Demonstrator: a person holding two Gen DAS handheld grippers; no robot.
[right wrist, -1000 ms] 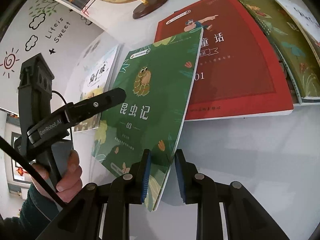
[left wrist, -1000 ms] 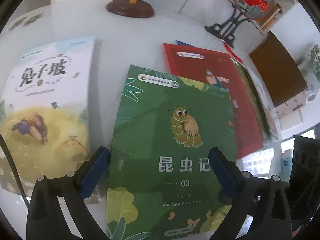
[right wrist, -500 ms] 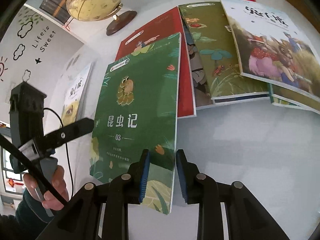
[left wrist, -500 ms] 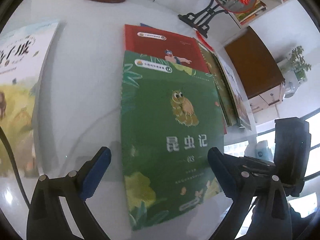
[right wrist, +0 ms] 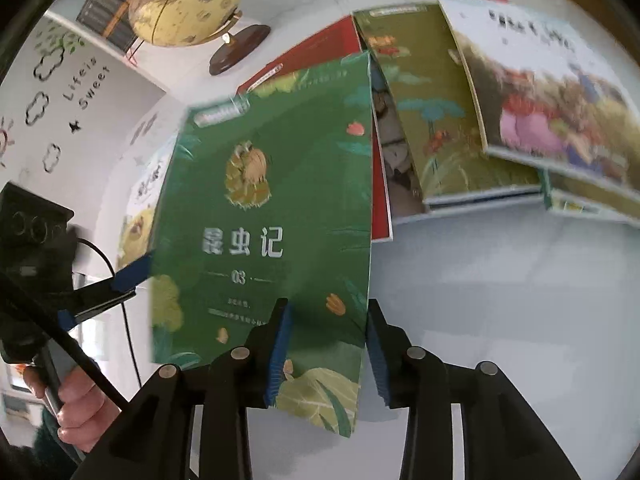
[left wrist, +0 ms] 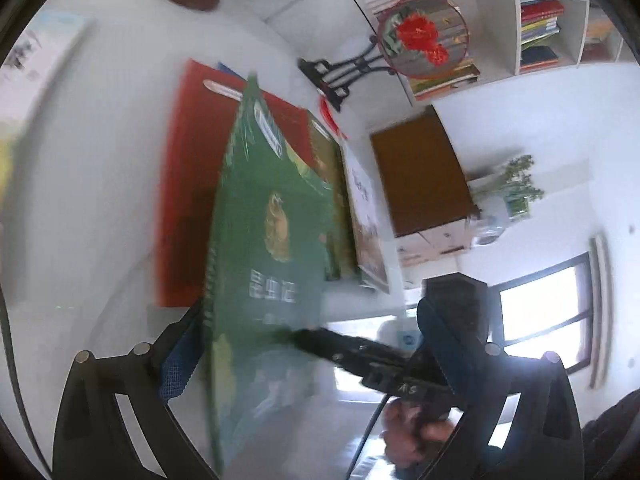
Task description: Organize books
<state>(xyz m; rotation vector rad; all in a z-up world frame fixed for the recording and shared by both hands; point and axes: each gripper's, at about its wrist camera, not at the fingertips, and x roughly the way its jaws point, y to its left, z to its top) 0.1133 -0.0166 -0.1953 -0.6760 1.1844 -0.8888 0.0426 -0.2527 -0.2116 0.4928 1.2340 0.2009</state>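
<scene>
As it tilts, green book [right wrist: 276, 216] — insect cover, blurred

insect book [right wrist: 272, 216] over stacked books [right wrist: 452, 120] | globe [right wrist: 184, 0] behind

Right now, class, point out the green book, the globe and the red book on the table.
green book [right wrist: 280, 200]: right wrist view, middle of the front cover.
globe [right wrist: 184, 0]: right wrist view, the yellow ball above its stand.
red book [left wrist: 188, 184]: left wrist view, bare cover left of the green book.

"昆虫记" and "03" on the green book [right wrist: 280, 216] — "Life is Sweet" on the wall [right wrist: 86, 88]
</scene>
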